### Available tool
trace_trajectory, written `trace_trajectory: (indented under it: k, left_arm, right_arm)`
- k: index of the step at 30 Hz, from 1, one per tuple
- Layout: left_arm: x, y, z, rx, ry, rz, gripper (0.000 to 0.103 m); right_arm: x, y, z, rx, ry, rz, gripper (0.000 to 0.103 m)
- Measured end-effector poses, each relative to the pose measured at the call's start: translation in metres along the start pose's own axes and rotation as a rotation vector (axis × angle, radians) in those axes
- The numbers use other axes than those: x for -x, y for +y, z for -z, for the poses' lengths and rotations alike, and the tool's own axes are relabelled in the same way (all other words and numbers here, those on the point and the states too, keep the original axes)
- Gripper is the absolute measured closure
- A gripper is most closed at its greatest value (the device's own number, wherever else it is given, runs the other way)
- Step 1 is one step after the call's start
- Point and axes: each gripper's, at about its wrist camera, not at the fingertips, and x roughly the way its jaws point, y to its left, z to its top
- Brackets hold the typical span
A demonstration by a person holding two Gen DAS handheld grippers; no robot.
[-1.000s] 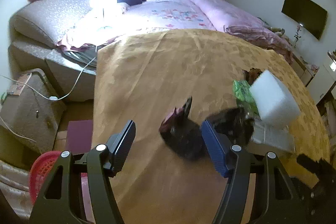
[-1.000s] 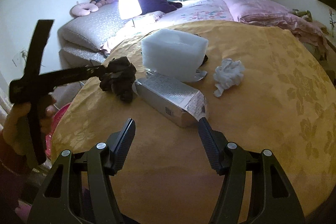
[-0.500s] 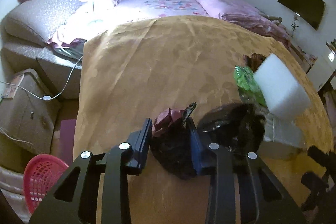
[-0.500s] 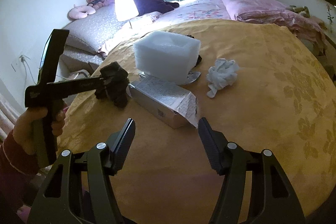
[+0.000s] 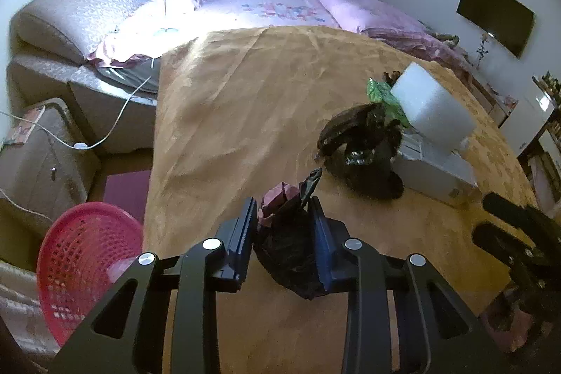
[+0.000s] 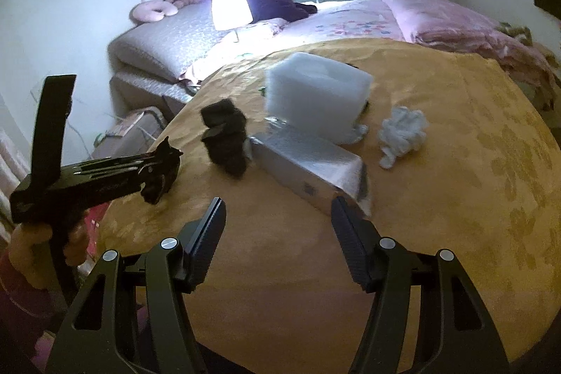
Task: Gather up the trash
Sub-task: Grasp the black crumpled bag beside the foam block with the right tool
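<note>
Lifted since a moment ago, the small black bag with pink paper now sits pinched between the left gripper fingers, above the yellow tablecloth near the red basket. Right gripper hangs spread, gripping nothing, just short of the silver carton; another black wad lies beyond.

Red basket partly behind table edge

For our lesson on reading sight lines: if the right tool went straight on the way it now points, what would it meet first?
Most likely the silver carton, lying on the yellow tablecloth just ahead of the open right tool, its near torn end by the right-side finger. The white foam block sits behind it. Depth is uncertain through the fisheye.
</note>
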Motion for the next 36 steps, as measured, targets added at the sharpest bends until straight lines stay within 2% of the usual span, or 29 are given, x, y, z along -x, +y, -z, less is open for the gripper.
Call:
trace_trajectory:
  k: [7,13,19,22,27,30,36]
  left_arm:
    - [0.025,0.003,0.01,0.009,-0.037,0.0,0.074]
    - [0.037,0.013,0.017,0.031,-0.05,-0.013,0.074]
    - [0.048,0.024,0.02,0.045,-0.068,-0.025,0.074]
    - [0.051,0.029,0.021,0.055,-0.077,-0.028,0.074]
    - [0.053,0.036,0.023,0.072,-0.08,-0.033,0.074]
    - [0.056,0.038,0.025,0.081,-0.082,-0.034,0.074]
    - [0.063,0.042,0.029,0.083,-0.091,-0.044,0.074]
  right_arm:
    - [-0.018,0.029,-0.026,0.091,-0.013,-0.037,0.043]
    - [-0.048,0.045,-0.052,0.12,0.003,-0.071,0.043]
    - [-0.079,0.057,-0.066,0.173,0.032,-0.051,0.044]
    - [-0.094,0.06,-0.069,0.192,0.065,-0.034,0.05]
    - [-0.107,0.069,-0.062,0.23,0.114,-0.031,0.07]
    - [-0.106,0.076,-0.056,0.246,0.127,-0.045,0.075]
    - [-0.084,0.095,-0.037,0.277,0.144,-0.111,0.075]
